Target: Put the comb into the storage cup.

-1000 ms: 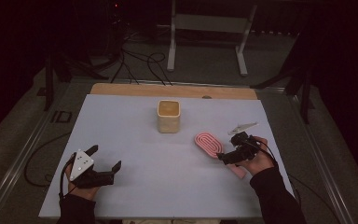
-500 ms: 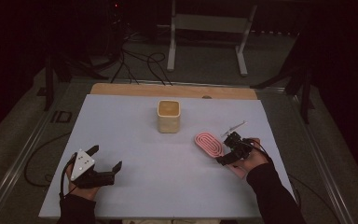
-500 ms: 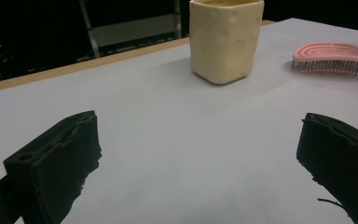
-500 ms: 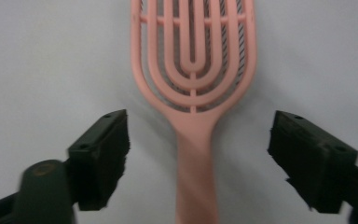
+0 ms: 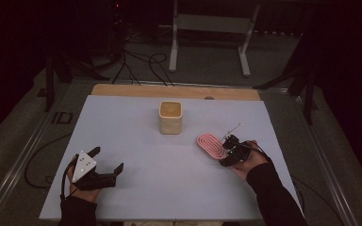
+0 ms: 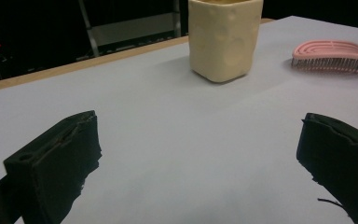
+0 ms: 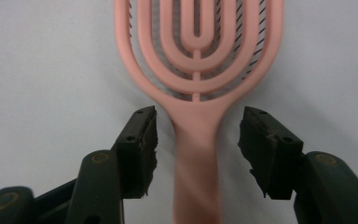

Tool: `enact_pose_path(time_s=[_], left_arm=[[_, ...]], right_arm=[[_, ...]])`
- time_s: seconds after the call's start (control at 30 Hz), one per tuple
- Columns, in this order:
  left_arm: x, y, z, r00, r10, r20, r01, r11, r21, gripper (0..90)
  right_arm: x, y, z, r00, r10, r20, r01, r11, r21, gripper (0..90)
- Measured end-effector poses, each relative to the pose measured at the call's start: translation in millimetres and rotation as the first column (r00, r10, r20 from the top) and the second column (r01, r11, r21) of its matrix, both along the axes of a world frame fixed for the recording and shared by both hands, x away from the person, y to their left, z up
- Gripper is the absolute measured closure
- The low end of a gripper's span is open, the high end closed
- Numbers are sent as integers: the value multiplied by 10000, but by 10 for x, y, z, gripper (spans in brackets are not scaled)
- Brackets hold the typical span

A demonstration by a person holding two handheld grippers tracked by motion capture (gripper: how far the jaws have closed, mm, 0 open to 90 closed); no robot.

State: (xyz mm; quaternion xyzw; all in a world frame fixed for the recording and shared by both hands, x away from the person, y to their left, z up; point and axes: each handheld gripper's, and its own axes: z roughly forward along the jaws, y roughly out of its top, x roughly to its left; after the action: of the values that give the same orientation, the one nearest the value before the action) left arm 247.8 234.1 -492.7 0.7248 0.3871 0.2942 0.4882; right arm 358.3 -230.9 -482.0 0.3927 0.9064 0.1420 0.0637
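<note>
A pink vented hairbrush (image 5: 210, 145) lies bristles down on the white table mat, right of centre. In the right gripper view its handle (image 7: 196, 158) runs between the jaws, which stand apart on either side without touching it. My right gripper (image 5: 230, 151) is open over that handle. A cream square cup (image 5: 170, 117) stands upright at the middle of the table, also visible in the left gripper view as the cup (image 6: 223, 37) with the brush (image 6: 333, 55) to its right. My left gripper (image 5: 107, 162) rests open at the front left, holding nothing.
The white mat (image 5: 136, 141) covers a wooden tabletop whose far edge (image 5: 174, 91) shows. Beyond the table stand a white metal frame (image 5: 212, 28) and floor cables (image 5: 141, 61). A cable (image 5: 37, 160) trails off the left side.
My right gripper has slid left and forward along the brush, lowering over its handle with jaws astride it. The left gripper has stayed still.
</note>
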Motion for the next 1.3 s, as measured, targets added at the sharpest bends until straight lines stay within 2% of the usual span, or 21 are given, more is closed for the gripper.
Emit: enact_pose_path(time_s=[0.27, 0.37, 0.53, 0.8, 1.1, 1.3], left_arm=[[1, -5, -3, 10000, -24, -25, 24, 10000, 29, 2], [2, -5, -4, 10000, -41, -34, 41, 10000, 55, 2], [5, -11, -8, 10000, -59, -56, 59, 10000, 66, 2], [3, -18, -12, 9999, -55, -84, 56, 9999, 124, 2], [5, -22, -15, 9999, -49, -105, 50, 9999, 146, 2], [5, -20, -15, 9999, -52, -113, 54, 9998, 177, 2]], right_arm=[[27, 27, -66, 9994, 168, -318, -172, 9998, -136, 555], [27, 49, -89, 9991, 227, -363, -238, 9993, -297, 592], [34, 52, -91, 9992, 179, -366, -190, 9994, -306, 648], [36, 42, -89, 9990, 241, -370, -252, 9992, -312, 672], [0, 53, -84, 9994, 343, -36, -344, 9985, -436, 687], [-19, 43, -35, 9993, 140, 335, -140, 9999, -3, 695]])
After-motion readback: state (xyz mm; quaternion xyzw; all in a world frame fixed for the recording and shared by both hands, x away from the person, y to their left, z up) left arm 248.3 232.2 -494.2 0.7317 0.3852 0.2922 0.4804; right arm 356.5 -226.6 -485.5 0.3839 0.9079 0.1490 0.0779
